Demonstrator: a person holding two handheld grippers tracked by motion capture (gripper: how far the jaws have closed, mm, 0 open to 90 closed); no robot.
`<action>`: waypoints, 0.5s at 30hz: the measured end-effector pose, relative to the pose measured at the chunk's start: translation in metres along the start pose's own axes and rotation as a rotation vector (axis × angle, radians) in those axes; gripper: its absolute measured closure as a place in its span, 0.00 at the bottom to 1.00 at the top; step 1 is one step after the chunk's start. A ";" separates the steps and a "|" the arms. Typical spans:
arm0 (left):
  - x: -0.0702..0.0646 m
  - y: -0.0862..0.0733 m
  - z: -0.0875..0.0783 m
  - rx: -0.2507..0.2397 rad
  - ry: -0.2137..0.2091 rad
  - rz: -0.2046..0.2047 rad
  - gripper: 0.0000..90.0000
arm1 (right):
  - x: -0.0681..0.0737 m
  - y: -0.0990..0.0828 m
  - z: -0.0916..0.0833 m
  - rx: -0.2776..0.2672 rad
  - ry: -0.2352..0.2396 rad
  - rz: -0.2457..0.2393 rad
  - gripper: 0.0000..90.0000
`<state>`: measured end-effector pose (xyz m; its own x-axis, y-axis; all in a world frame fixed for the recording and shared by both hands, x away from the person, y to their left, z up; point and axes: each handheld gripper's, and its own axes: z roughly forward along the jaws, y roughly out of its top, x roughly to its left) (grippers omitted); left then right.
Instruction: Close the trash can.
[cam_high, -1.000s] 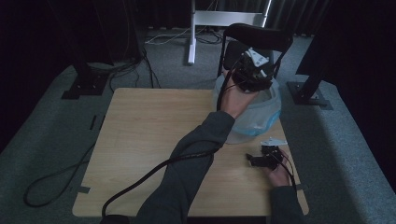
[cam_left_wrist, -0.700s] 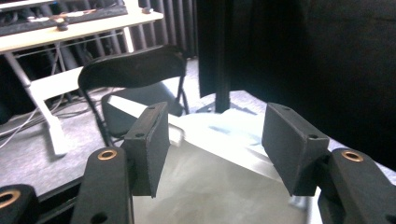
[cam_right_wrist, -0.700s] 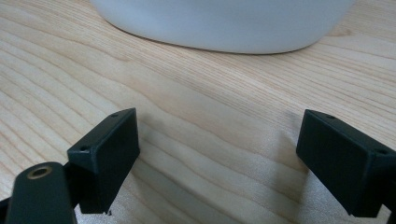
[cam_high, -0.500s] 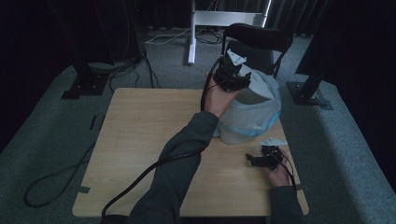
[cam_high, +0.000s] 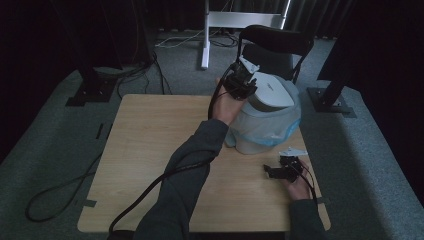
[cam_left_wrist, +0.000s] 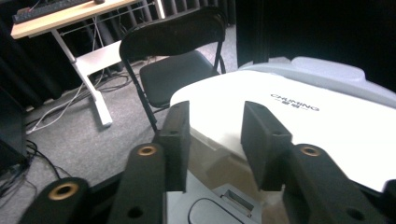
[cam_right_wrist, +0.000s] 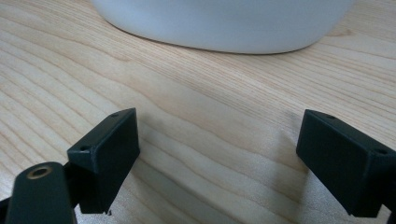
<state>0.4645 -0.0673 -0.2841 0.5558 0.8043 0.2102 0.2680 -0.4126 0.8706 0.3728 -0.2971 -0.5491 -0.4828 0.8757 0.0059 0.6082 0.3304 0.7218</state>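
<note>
White bin (cam_high: 267, 117) (blue liner, lid raised), left claw (cam_high: 240, 86) closing around lid edge; right claw (cam_high: 276, 171) spread.

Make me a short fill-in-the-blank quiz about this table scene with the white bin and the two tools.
1. The white bin stands on a ____ table.
2. The right tool rests low over the table with its jaws ____.
3. Behind the table stands a black folding ____.
4. The left tool is at the bin's ____.

Missing words: wooden; open; chair; lid
</note>
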 end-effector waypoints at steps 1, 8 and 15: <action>-0.001 -0.001 0.002 0.008 0.000 0.007 0.75 | 0.000 0.000 0.000 0.000 0.000 0.000 0.13; -0.004 -0.006 0.012 0.046 -0.041 0.031 0.86 | 0.000 0.000 0.000 0.000 0.001 0.002 0.13; -0.003 -0.010 0.017 0.070 -0.110 0.032 0.96 | 0.000 0.000 0.000 0.001 0.001 0.002 0.13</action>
<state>0.4736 -0.0724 -0.3011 0.6468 0.7402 0.1836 0.3010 -0.4690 0.8303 0.3728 -0.2970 -0.5490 -0.4821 0.8761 0.0077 0.6094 0.3291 0.7213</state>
